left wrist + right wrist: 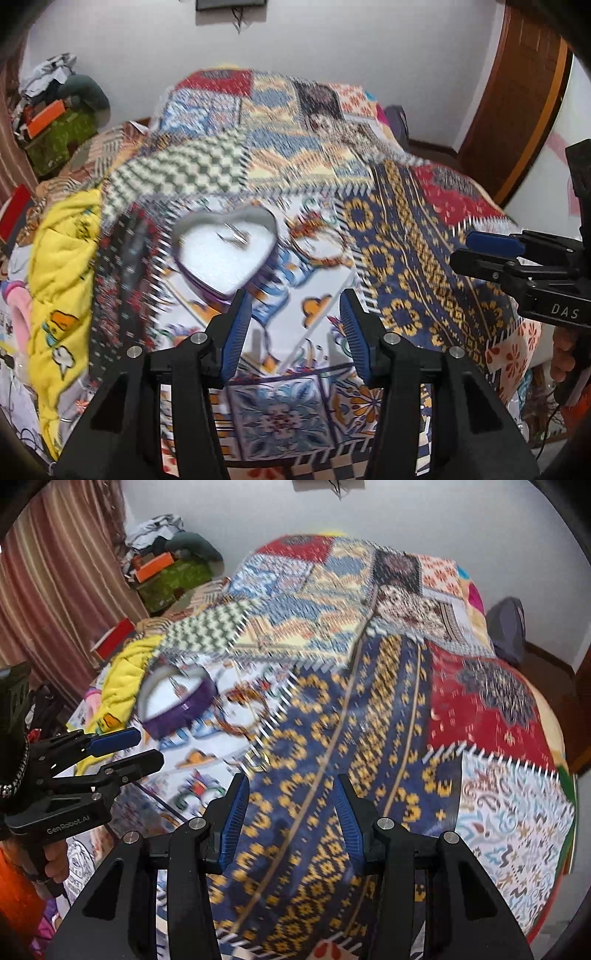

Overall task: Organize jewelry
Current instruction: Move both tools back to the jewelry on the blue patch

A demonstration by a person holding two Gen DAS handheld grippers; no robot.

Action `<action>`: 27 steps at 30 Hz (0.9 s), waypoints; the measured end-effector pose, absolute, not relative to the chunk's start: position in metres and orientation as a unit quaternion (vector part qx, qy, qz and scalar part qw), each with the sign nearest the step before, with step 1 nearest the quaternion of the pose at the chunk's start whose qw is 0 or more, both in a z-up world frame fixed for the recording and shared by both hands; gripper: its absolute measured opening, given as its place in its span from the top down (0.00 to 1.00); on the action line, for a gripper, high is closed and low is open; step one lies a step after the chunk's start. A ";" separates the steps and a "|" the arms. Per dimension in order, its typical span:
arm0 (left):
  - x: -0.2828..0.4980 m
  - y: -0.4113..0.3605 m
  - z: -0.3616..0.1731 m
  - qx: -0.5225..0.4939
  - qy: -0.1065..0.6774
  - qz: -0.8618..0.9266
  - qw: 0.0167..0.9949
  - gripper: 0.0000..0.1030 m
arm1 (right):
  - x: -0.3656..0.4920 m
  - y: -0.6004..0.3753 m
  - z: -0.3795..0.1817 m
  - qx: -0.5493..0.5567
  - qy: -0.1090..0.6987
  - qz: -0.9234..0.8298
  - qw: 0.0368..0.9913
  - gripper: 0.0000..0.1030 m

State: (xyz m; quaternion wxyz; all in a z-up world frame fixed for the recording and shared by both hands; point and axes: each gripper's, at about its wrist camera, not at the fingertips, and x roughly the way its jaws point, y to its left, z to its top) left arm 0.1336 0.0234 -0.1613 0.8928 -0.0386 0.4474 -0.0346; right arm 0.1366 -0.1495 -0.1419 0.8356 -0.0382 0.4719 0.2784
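A purple heart-shaped box (225, 251) with a white lining lies on the patchwork bedspread (406, 240), and a silver piece (236, 236) rests inside it. Red-and-gold bangles (317, 240) lie just right of the box. My left gripper (294, 299) hovers open just in front of the box and bangles, with nothing between its fingers. My right gripper (290, 781) is open and empty over the blue-and-yellow patch, to the right of the box (177, 701) and bangles (243, 712). Each gripper also shows in the other's view: the right gripper (461, 249), the left gripper (149, 746). The frames are motion-blurred.
A yellow quilt (62, 266) is bunched at the bed's left side. A pile of clothes and boxes (55, 118) stands at the back left by a striped curtain (55, 572). A wooden door (517, 92) is at the right.
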 end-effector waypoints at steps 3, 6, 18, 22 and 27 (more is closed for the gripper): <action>0.141 0.013 -0.176 -0.040 0.466 -0.045 0.883 0.53 | 0.140 -0.153 -0.155 -0.035 0.486 0.279 0.828 0.58; 0.149 0.003 -0.191 -0.038 0.483 -0.057 0.873 0.53 | 0.144 -0.155 -0.164 -0.032 0.494 0.278 0.823 0.58; 0.189 -0.036 -0.218 -0.018 0.504 -0.099 0.858 0.56 | 0.160 -0.173 -0.176 -0.014 0.504 0.272 0.820 0.58; 0.201 -0.047 -0.221 -0.009 0.500 -0.107 0.859 0.64 | 0.161 -0.172 -0.174 -0.020 0.497 0.272 0.824 0.58; 0.206 -0.052 -0.227 -0.009 0.488 -0.104 0.867 0.76 | 0.165 -0.173 -0.174 -0.011 0.494 0.276 0.825 0.58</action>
